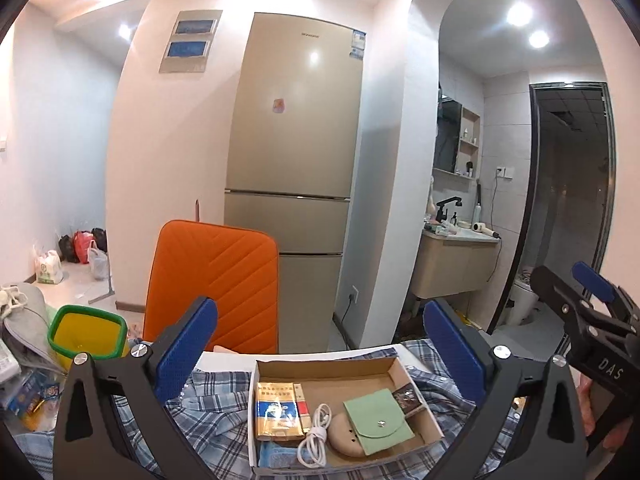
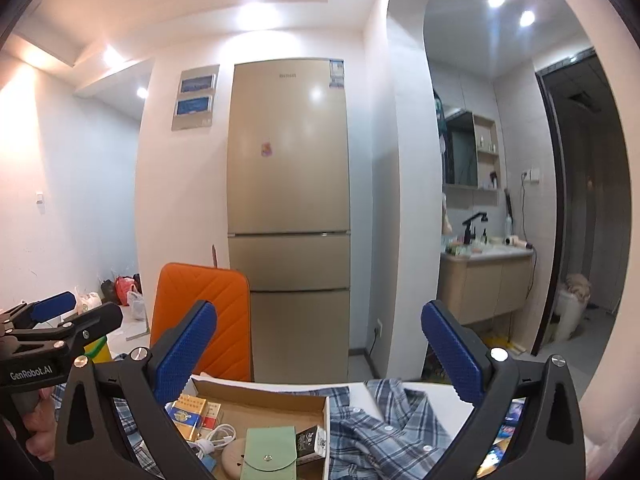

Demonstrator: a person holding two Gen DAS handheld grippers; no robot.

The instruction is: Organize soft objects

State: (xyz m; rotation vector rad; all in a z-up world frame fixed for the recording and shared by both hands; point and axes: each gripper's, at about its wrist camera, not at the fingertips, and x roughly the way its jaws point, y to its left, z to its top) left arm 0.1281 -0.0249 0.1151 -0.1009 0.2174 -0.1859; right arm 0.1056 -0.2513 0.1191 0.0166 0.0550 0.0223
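Observation:
A blue plaid shirt (image 1: 224, 412) lies spread on the table, under a shallow cardboard box (image 1: 328, 372). The shirt also shows in the right wrist view (image 2: 384, 432), with its collar and buttons to the right of the box (image 2: 260, 400). In the box lie a green snap pouch (image 1: 378, 418), a gold packet (image 1: 276, 410), a white cable (image 1: 314, 436) and a tan oval item (image 1: 344, 436). My left gripper (image 1: 320, 344) is open and empty above the box. My right gripper (image 2: 320, 344) is open and empty above the box and shirt. Each gripper shows at the edge of the other's view.
An orange chair back (image 1: 212, 284) stands behind the table. A yellow bin with a green rim (image 1: 86, 334) and a grey garment (image 1: 28, 320) sit at the left among small clutter. A tall fridge (image 1: 296, 160) and a bathroom vanity (image 1: 456, 264) are beyond.

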